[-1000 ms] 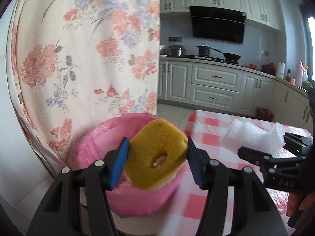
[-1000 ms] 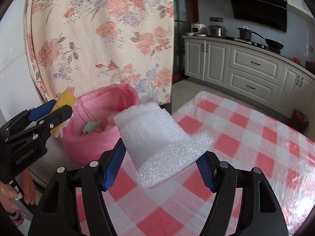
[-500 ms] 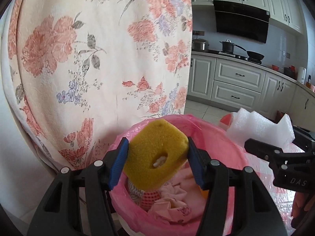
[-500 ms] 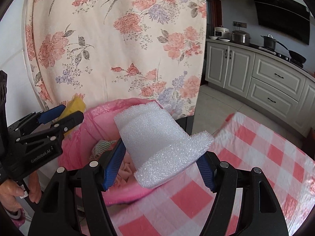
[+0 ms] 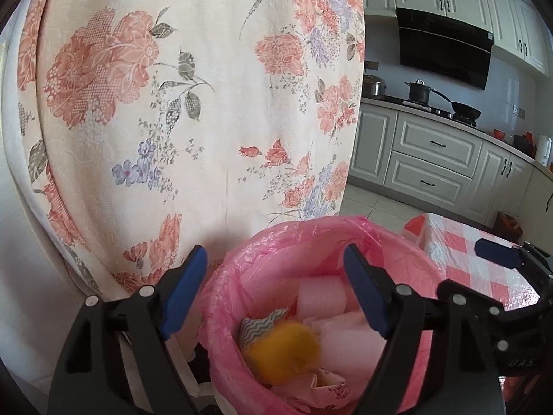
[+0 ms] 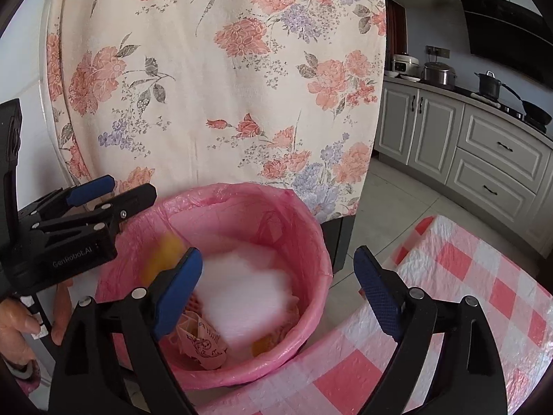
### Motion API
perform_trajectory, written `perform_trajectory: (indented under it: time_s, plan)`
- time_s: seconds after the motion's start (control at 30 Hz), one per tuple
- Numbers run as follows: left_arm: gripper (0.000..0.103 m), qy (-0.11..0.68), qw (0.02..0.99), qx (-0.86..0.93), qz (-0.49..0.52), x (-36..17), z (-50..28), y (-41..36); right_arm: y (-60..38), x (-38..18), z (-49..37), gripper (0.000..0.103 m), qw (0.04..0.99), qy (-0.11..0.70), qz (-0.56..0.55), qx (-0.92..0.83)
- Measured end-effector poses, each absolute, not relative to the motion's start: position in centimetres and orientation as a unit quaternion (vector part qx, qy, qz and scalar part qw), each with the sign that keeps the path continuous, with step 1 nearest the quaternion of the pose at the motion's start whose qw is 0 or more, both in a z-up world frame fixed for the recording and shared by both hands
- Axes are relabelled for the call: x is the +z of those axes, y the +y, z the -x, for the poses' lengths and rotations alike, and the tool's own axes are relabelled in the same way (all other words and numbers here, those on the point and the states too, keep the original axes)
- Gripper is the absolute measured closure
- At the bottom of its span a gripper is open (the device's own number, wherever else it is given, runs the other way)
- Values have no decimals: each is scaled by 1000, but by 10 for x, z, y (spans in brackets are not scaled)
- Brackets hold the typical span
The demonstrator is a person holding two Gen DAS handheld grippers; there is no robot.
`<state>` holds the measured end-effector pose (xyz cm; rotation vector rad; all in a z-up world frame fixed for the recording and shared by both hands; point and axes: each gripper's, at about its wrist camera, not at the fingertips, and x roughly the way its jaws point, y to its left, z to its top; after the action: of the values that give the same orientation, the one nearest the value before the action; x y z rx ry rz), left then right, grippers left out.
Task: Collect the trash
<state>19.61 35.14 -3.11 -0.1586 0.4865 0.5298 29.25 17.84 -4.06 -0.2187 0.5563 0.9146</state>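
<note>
A bin lined with a pink bag (image 5: 408, 242) (image 6: 311, 228) stands just below both grippers. My left gripper (image 5: 276, 290) is open and empty above its left rim; it also shows in the right wrist view (image 6: 103, 193). A blurred yellow sponge (image 5: 287, 349) (image 6: 162, 256) is inside the bin. My right gripper (image 6: 280, 290) is open and empty over the bin; it also shows in the left wrist view (image 5: 497, 259). A blurred white foam piece (image 6: 245, 294) is among the trash in the bin.
A floral cloth (image 5: 193, 103) hangs close behind the bin. A table with a red-checked cover (image 6: 466, 297) lies to the right. Kitchen cabinets (image 5: 432, 159) and a stove with pots stand far right.
Both grippers have moved over the bin and opened. The yellow sponge has left my left gripper and the white foam has left my right; both are now in the bin.
</note>
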Motion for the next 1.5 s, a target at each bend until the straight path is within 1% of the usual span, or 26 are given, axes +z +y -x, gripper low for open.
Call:
perform_trajectory:
  time_s: [0.17,0.23,0.5,0.7,0.87,1.13,1.3,1.5]
  plan:
    - [9,232,932,269,68,-30,-188,344,167,-40,-290,19,857,269,98,428]
    - [5,227,932,274,65,-28,-185,341,159,-38,-288,19,859,271,92,424]
    - [5,209,929,298,63,-6,-165,327,125,-21,-275,18,874,265,79,400]
    - [5,177,933,308,58,17,-129,301,84,1,-254,18,890,252,59,375]
    - [5,167,937,299,64,28,-102,275,54,7,-233,18,896,248,44,365]
    - [5,201,932,302,28,24,-75,225,29,0,-196,18,898,255,52,355]
    - [5,230,926,299,25,11,-59,209,15,-6,-170,18,901,251,48,350]
    - [5,232,932,277,22,0,-29,193,-2,-8,-146,18,909,241,42,338]
